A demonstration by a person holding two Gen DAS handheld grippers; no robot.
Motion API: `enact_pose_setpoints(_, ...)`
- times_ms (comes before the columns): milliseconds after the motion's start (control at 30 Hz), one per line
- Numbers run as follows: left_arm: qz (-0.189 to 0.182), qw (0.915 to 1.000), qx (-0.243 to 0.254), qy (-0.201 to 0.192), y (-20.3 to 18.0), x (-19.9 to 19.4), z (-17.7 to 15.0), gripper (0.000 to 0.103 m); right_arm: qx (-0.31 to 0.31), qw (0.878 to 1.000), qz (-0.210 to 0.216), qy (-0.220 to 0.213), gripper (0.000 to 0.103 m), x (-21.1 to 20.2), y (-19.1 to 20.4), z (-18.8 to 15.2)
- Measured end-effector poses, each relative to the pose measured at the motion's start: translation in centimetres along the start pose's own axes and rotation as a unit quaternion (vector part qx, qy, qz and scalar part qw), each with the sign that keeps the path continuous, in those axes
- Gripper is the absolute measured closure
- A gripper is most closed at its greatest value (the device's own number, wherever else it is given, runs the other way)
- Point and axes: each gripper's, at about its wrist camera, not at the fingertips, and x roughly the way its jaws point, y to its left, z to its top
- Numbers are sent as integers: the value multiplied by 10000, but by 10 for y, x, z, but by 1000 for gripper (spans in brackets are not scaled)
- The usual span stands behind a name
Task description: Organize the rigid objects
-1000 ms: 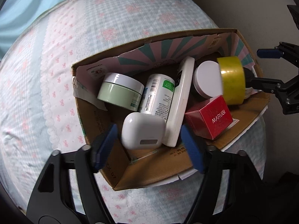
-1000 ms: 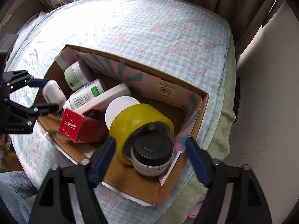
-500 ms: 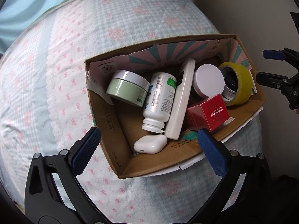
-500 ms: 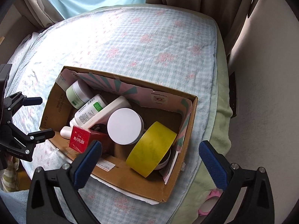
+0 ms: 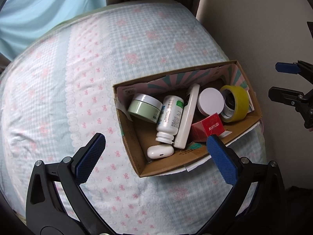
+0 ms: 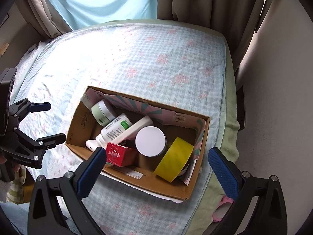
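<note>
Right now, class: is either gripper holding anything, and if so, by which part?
Nothing is held. The left gripper and right gripper are both open above the cardboard box.

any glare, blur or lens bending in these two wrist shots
Left wrist view: fisheye bows the checked bedspread into a dome, black corners; the pale green jar lid shows glare. Right wrist view: the brown cardboard box is sharp, the bedspread washed out by window light.

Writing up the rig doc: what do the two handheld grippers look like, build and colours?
Both match: the left gripper and right gripper have black plastic frames with triangular cut-outs and silver screw heads. Each finger ends in a blue pad with a fine diamond texture. Small white lettering marks the left gripper's body in the right wrist view, too small to read. No cables visible.
</note>
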Motion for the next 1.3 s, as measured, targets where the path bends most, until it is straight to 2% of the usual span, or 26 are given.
enact_pose_setpoints(233,97,9968,-160,-781,34,-100,8,0,-538,9972,-133,-504,0,-66,54,31)
enact_pose_setpoints(467,342,9834,-613,-1674,95,-219,-2,0,-909,9900,-46,-1080,0,-127,139,62)
enact_pose_setpoints(600,551,9732,-741,-2105,125,-277,-16,0,-831,9872,8,-1362,0,-156,185,74)
enact_pose_setpoints(700,619,9660,-851,-2360,143,-311,-30,0,-404,9863,-67,-1599,0,-179,210,75)
enact_pose_setpoints(800,675,9604,-909,-2545,153,-334,-46,0,-10,9811,-454,-1880,0,-201,234,66)
enact_pose_setpoints(1000,874,9527,-891,-2770,157,-359,-85,0,716,9674,-784,-2299,0,-230,268,27)
enact_pose_setpoints(1167,1035,9407,-865,-3113,154,-367,-117,0,790,9547,-1112,-2645,0,-243,288,1)
enact_pose_setpoints(1300,1104,9340,-874,-3283,155,-376,-131,0,848,9489,-1165,-2808,0,-252,298,-6)
